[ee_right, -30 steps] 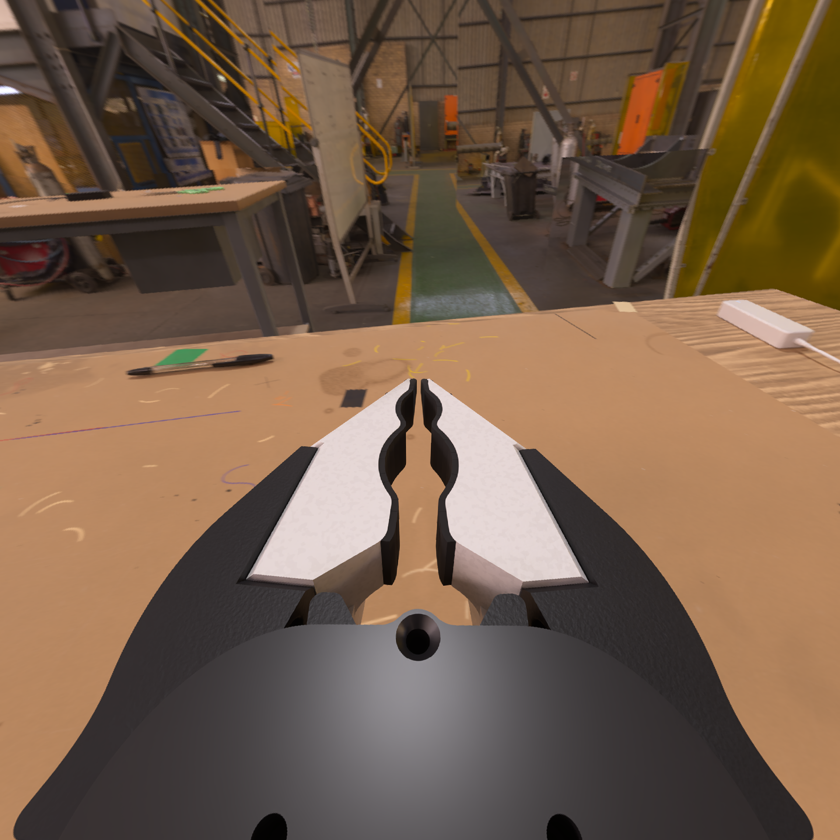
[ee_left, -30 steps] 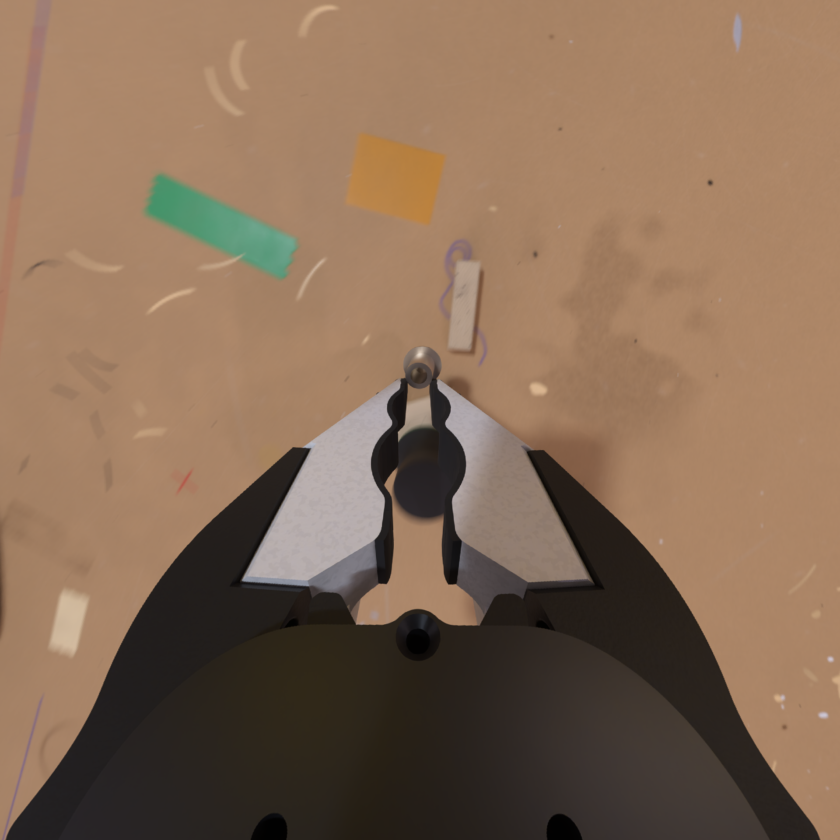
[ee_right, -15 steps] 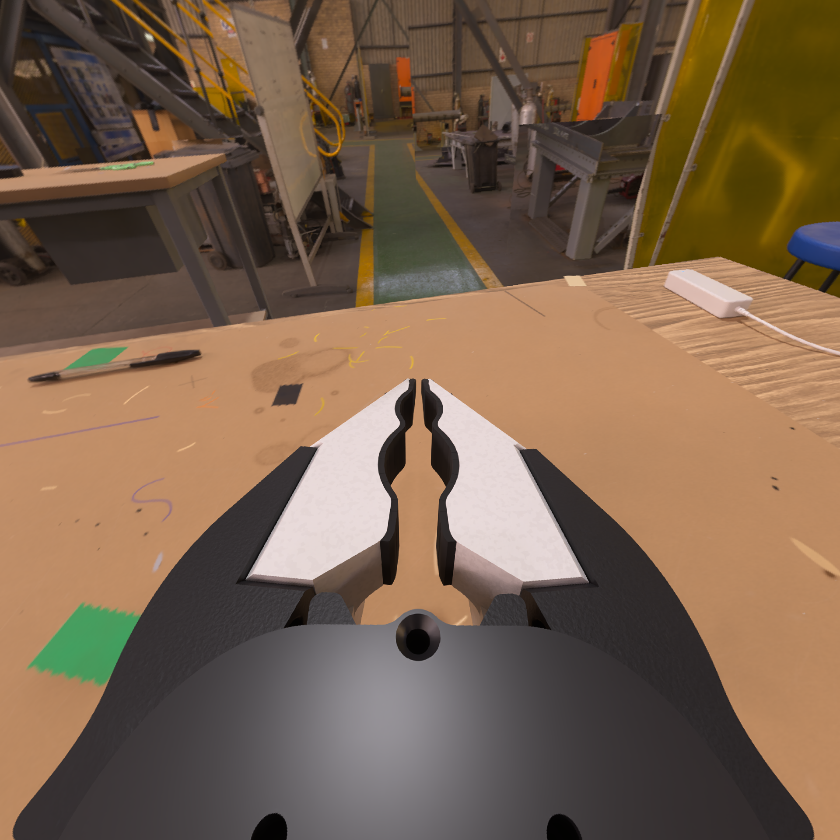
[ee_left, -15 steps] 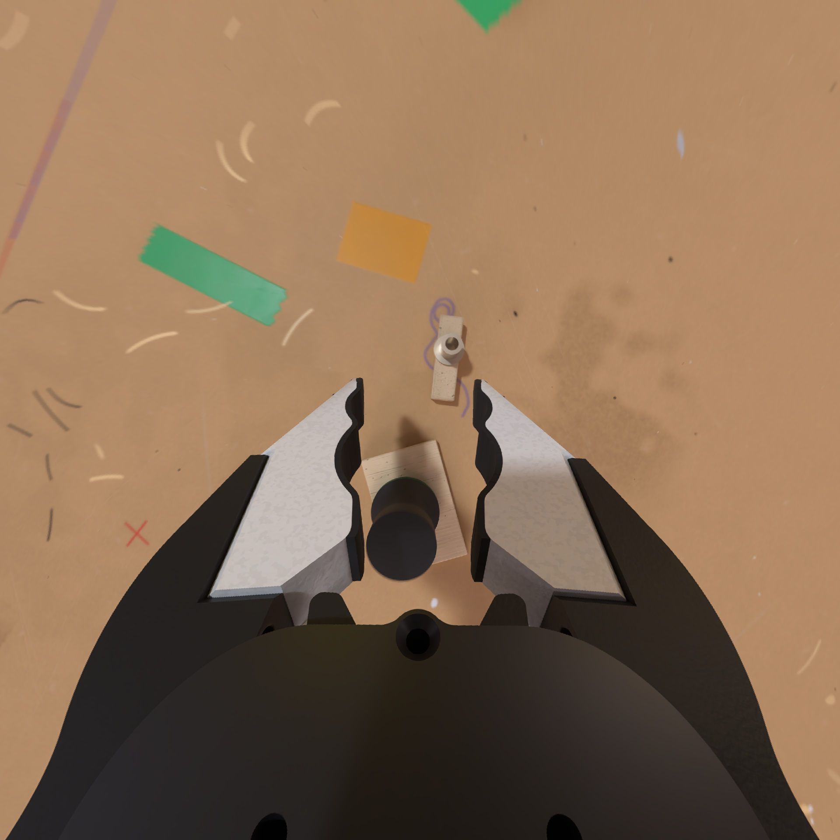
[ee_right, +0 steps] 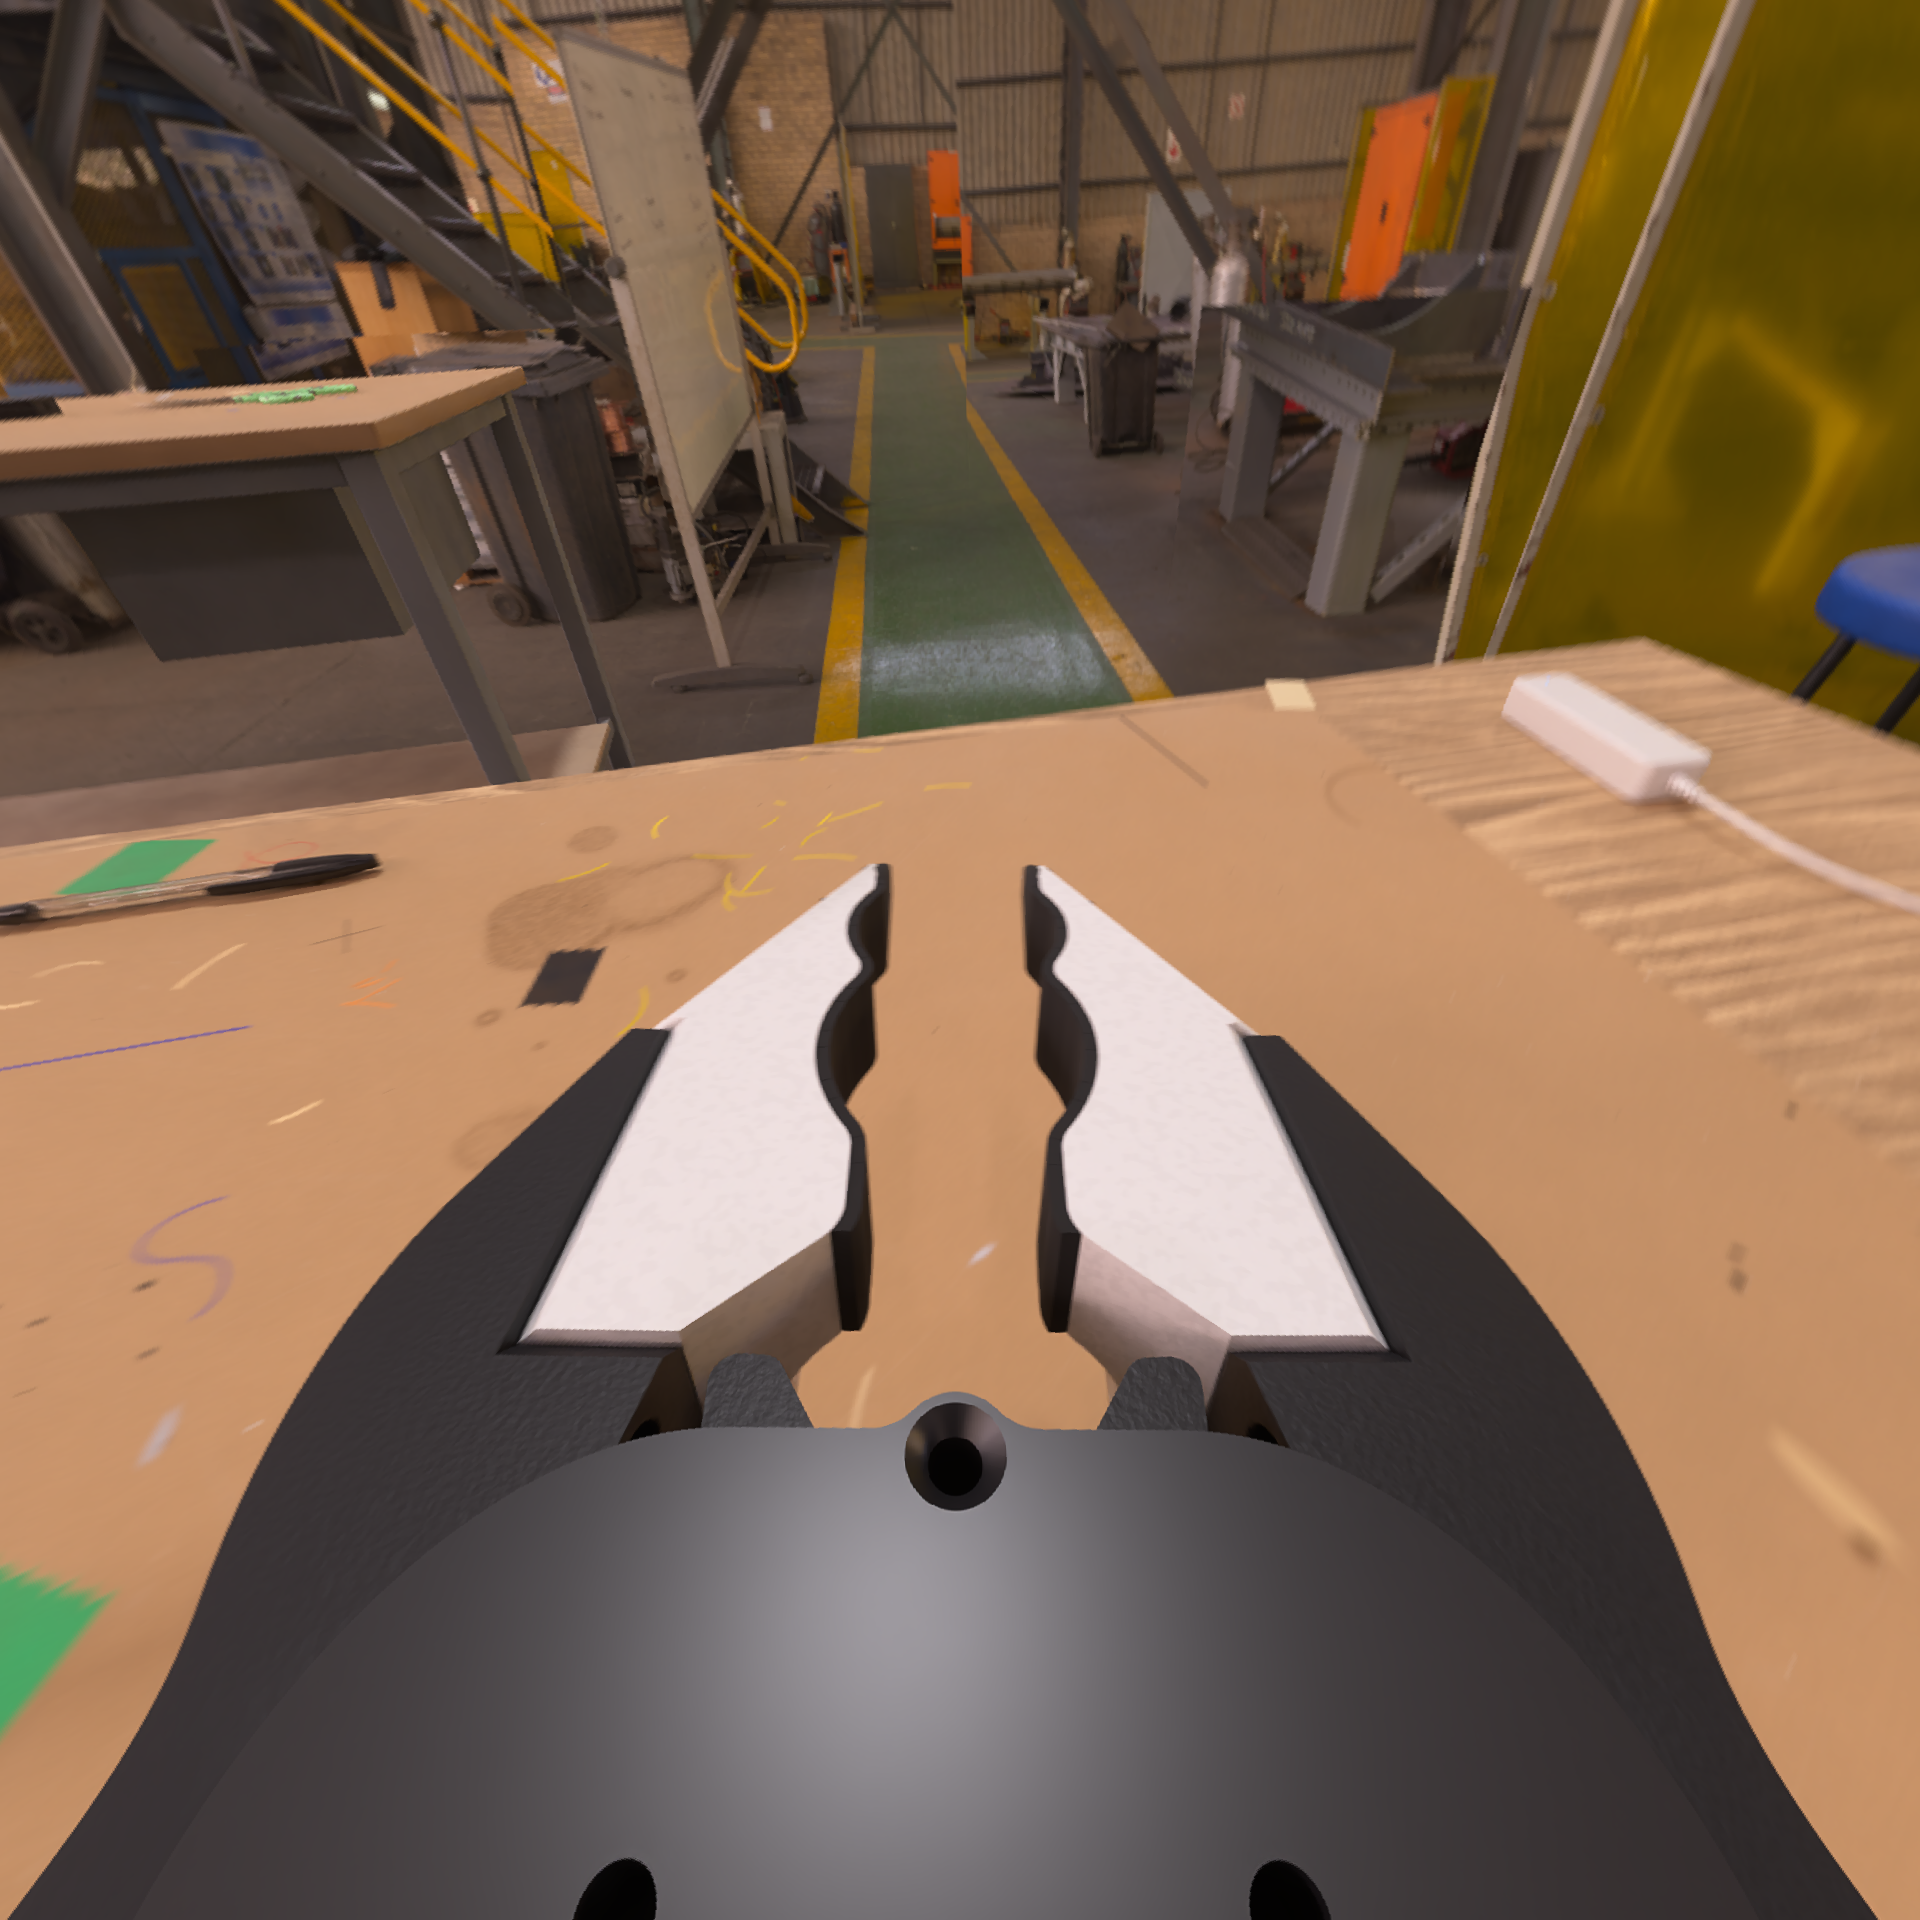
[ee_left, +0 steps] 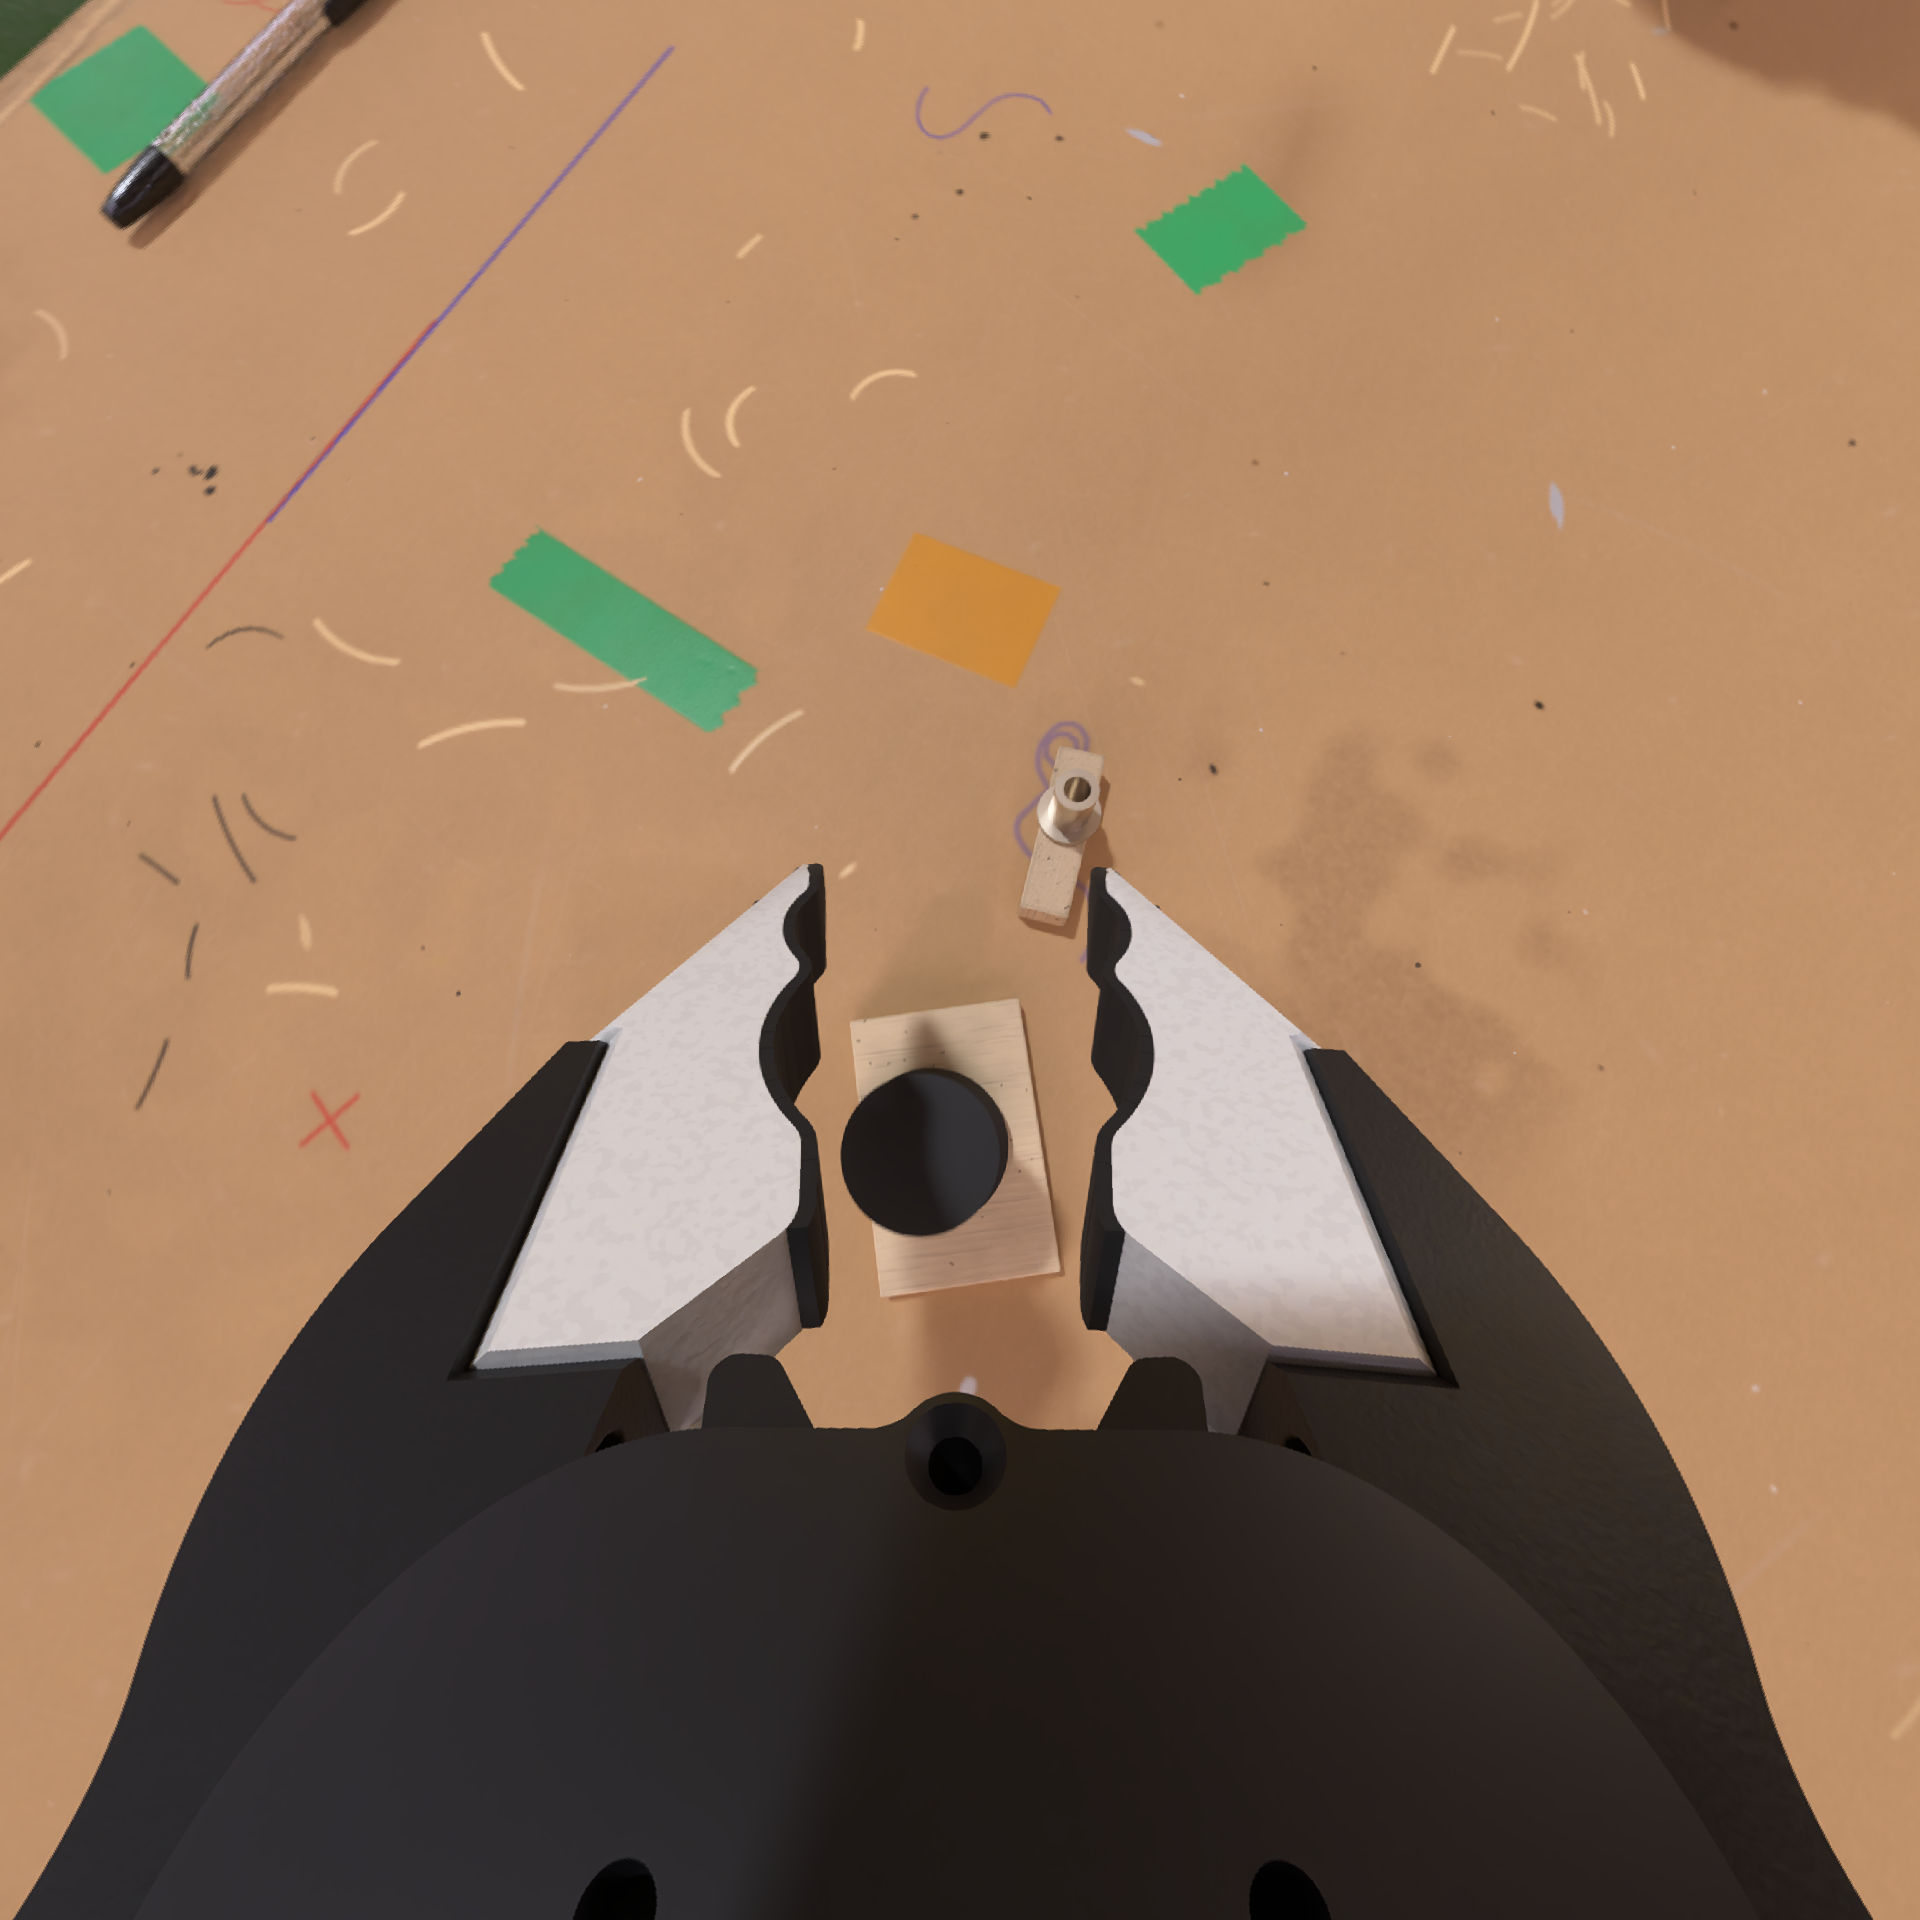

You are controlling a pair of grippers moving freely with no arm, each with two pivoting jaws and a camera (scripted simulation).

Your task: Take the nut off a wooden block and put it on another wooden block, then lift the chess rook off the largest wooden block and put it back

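Note:
In the left wrist view a metal nut (ee_left: 1070, 808) stands on a small narrow wooden block (ee_left: 1058, 875) just beyond my right fingertip. A black chess rook (ee_left: 923, 1151), seen from above, stands on a larger pale wooden block (ee_left: 961, 1252) directly below, between my fingers. My left gripper (ee_left: 954, 883) is open and empty, hovering above the rook. In the right wrist view my right gripper (ee_right: 956, 881) is open and empty over bare tabletop; neither block shows there.
Flat green tape strips (ee_left: 623, 629) (ee_left: 1221, 229) and an orange patch (ee_left: 964, 608) lie on the brown tabletop. A pen (ee_left: 223, 99) lies far left, also in the right wrist view (ee_right: 197, 885). A white power adapter with a cable (ee_right: 1605, 736) sits far right near the table's far edge (ee_right: 935, 743).
My left gripper opened, released the nut onto the small block, then rose and drew back over the rook. My right gripper went from shut to open and shifted slightly.

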